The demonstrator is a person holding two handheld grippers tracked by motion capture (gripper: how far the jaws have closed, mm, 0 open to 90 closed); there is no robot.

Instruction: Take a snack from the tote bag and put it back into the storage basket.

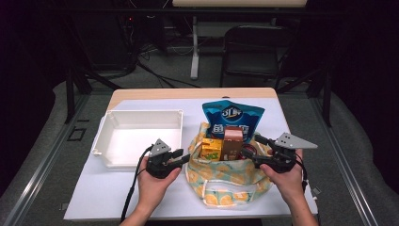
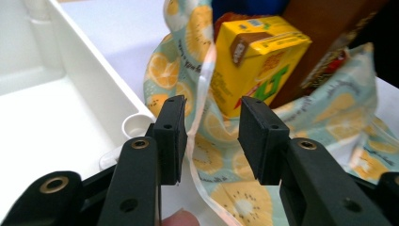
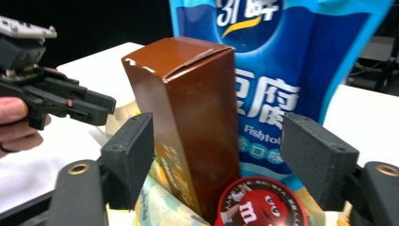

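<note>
both grippers' fingers part open, holding nothing: left gripper (image 1: 181,155) astride the bag (image 1: 221,181) rim, right gripper (image 1: 251,146) flanking the brown carton (image 3: 193,122). risk: unsupported rim slumps, carton tips.

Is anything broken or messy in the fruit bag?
Nothing is spilled. The orange-print bag sags open on the table, with its rim crumpled. The brown box has a slightly bent top flap, with a small crease at its edge. The yellow carton and blue snack pouch stand upright and look fine.
</note>
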